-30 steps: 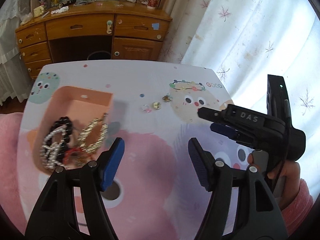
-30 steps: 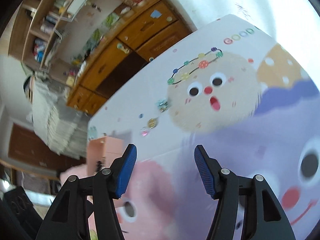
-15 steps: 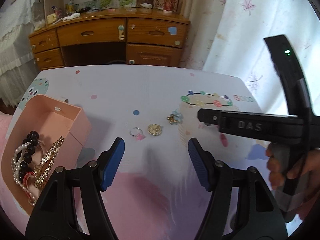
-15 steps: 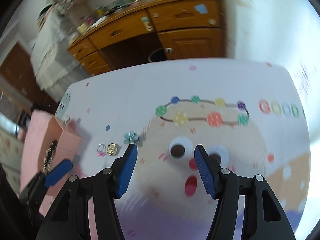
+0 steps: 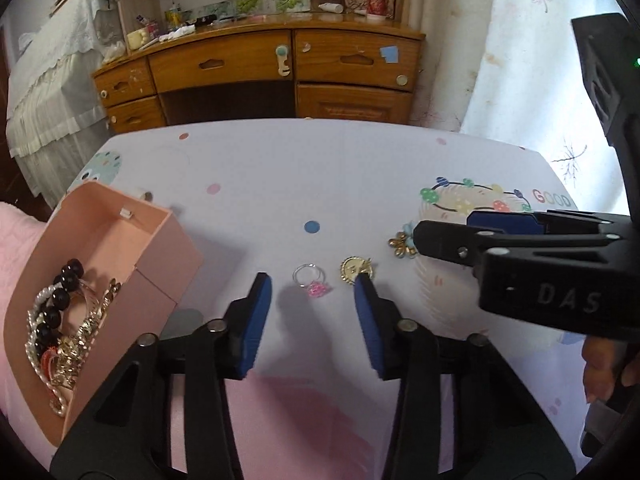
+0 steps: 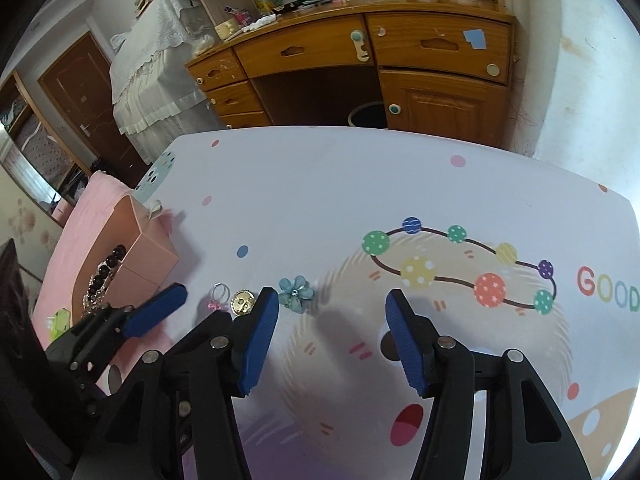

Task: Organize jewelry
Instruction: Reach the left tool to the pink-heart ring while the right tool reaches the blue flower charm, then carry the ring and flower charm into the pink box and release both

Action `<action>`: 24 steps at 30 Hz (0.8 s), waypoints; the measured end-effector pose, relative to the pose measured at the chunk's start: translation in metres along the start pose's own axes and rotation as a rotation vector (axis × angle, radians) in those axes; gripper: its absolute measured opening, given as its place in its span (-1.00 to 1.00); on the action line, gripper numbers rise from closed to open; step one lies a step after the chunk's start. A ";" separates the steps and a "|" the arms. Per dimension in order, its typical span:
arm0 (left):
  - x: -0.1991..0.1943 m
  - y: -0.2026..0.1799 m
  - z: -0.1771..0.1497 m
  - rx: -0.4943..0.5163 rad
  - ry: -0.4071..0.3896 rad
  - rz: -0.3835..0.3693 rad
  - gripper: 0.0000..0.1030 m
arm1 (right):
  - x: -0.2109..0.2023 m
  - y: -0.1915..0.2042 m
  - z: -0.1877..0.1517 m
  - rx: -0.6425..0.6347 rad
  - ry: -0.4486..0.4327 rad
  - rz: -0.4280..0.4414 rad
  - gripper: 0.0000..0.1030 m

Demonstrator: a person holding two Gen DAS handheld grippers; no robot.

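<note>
Left claw [image 5: 314,304]: hovering low over the printed bench [image 5: 320,168], its blue pads spread after just closing in — nothing is pinched; the silver ring with a pink stone [image 5: 310,280] lies on the cloth between and just beyond the tips.
Right claw [image 6: 330,332]: also spread, its jaws having just narrowed — empty, with only bare cloth between the pads.
Gold round pendant [image 5: 355,269]: flat on the bench just right of the ring, at the tip of the left claw's right pad.
Blue flower piece [image 6: 295,289]: on the bench right of the pendant, just beyond the right claw's left pad.
Pink box [image 5: 152,264]: open at the left edge of the bench, well apart from the loose pieces.
Box contents: black beads [image 5: 60,296], pearls and gold chain [image 5: 86,332] heaped together inside.
Backdrop: a wooden desk [image 5: 256,64] beyond the far edge of the bench.
</note>
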State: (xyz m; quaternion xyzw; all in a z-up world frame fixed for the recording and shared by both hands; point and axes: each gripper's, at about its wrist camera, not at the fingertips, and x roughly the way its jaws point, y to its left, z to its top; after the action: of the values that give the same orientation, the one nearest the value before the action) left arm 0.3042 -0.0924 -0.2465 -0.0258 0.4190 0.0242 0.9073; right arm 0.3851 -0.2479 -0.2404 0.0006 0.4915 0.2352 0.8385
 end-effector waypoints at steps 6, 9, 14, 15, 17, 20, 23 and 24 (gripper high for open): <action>0.007 0.005 -0.003 0.004 0.006 -0.003 -0.62 | 0.009 0.012 0.001 -0.044 0.017 -0.019 -0.10; 0.008 0.004 -0.002 0.044 0.009 -0.007 -0.79 | 0.012 0.016 0.002 -0.054 0.023 -0.020 -0.17; 0.007 0.008 -0.001 0.048 0.015 -0.011 -0.88 | 0.018 0.029 0.006 -0.098 0.031 -0.039 -0.29; 0.007 0.010 -0.001 0.049 0.015 -0.006 -0.88 | 0.020 0.032 0.006 -0.108 0.036 -0.046 -0.36; 0.004 0.013 -0.001 0.046 0.016 0.000 -0.88 | 0.022 0.037 0.006 -0.129 0.037 -0.062 -0.46; -0.003 0.017 -0.001 0.035 0.008 -0.011 -0.88 | 0.025 0.040 0.008 -0.124 0.053 -0.056 -0.61; -0.013 0.020 0.002 0.043 -0.004 -0.017 -0.88 | 0.025 0.041 0.009 -0.109 0.056 -0.064 -0.61; -0.017 0.021 0.003 0.048 -0.008 -0.014 -0.88 | 0.024 0.042 0.010 -0.102 0.055 -0.063 -0.61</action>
State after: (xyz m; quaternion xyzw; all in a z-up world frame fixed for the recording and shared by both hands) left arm 0.2945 -0.0720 -0.2319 -0.0069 0.4159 0.0081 0.9094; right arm 0.3864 -0.1993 -0.2451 -0.0639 0.5017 0.2334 0.8305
